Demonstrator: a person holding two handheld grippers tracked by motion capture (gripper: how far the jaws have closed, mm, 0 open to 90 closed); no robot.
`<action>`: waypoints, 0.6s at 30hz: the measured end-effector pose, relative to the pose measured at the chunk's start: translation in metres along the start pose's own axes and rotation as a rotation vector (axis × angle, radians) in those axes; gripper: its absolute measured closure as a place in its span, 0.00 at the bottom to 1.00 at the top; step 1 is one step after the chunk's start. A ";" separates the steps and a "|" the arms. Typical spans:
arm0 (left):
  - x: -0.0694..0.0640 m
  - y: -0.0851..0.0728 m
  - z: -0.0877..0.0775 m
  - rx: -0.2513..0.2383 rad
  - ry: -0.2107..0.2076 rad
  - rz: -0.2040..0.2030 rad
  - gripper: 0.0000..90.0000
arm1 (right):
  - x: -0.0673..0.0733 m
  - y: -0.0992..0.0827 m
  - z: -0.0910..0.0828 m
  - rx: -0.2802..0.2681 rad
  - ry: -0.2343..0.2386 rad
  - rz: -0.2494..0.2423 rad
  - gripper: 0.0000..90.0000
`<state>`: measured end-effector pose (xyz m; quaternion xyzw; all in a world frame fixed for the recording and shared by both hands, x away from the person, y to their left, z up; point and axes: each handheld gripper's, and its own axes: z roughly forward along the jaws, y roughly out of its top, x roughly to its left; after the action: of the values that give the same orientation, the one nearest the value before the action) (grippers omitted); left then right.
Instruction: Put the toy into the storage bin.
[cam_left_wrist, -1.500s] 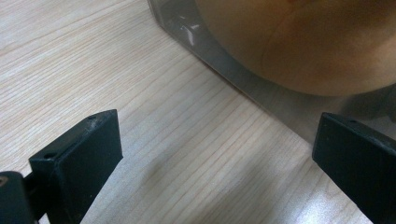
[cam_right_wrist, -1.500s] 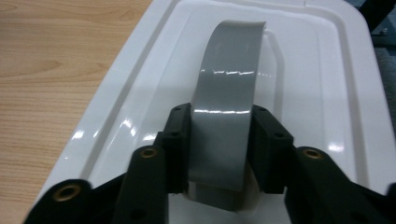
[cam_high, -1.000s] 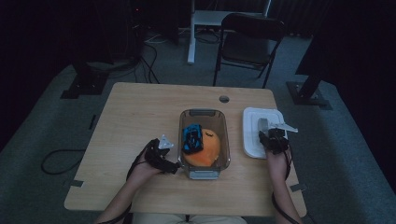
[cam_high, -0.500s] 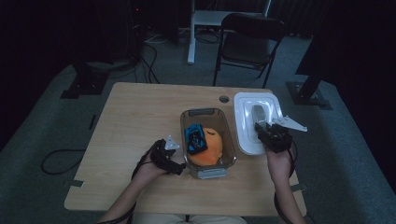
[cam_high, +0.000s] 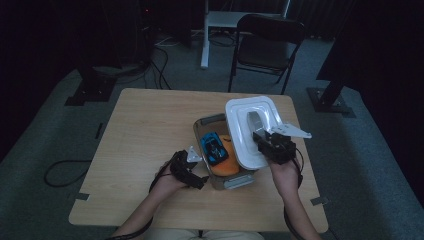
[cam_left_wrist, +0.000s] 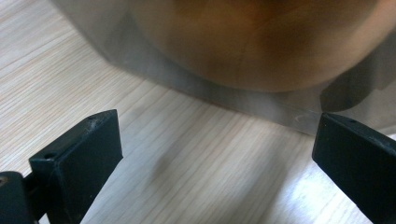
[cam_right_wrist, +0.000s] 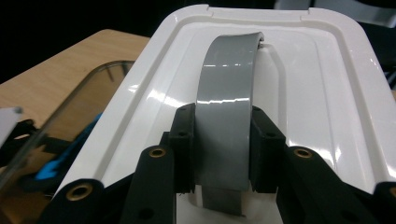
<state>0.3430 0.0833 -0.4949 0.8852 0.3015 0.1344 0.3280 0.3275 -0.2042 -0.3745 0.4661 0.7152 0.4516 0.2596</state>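
Note:
A clear plastic box (cam_high: 235, 181) stands on the wooden table (cam_high: 145, 130) with a blue toy car (cam_high: 214, 148) and an orange thing (cam_high: 226, 167) inside. My right gripper (cam_high: 260, 137) is shut on the grey handle (cam_right_wrist: 227, 112) of the white lid (cam_high: 252, 112), which hangs tilted over the box's right side. In the right gripper view the fingers (cam_right_wrist: 184, 140) clamp the grey handle from both sides. My left gripper (cam_high: 197, 180) stands open at the box's near left corner. In the left gripper view its pads (cam_left_wrist: 88, 149) are wide apart before the clear box wall (cam_left_wrist: 196, 79), nothing between them.
A black chair (cam_high: 267, 37) and a white stand (cam_high: 212, 22) are beyond the table's far edge. Cables (cam_high: 65, 172) lie on the floor at the left. A small round hole (cam_high: 239, 106) sits near the table's far edge. Tape marks (cam_high: 318, 201) dot the table's edges.
My right gripper has lifted the white lid off the table at the right and carried it left, tilted, over the box. My left gripper has shifted slightly toward the box's near corner.

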 end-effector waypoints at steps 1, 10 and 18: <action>-0.002 0.002 0.001 -0.004 -0.002 0.003 0.02 | 0.003 0.000 0.002 0.005 0.005 -0.005 0.75; -0.004 0.002 0.001 -0.017 -0.007 -0.002 0.02 | 0.023 0.003 0.013 0.021 0.074 -0.039 0.75; -0.002 -0.002 0.000 -0.013 0.001 -0.013 0.02 | 0.033 0.000 0.020 0.052 0.140 -0.034 0.75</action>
<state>0.3404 0.0829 -0.4965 0.8810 0.3063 0.1345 0.3346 0.3294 -0.1668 -0.3818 0.4277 0.7508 0.4600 0.2045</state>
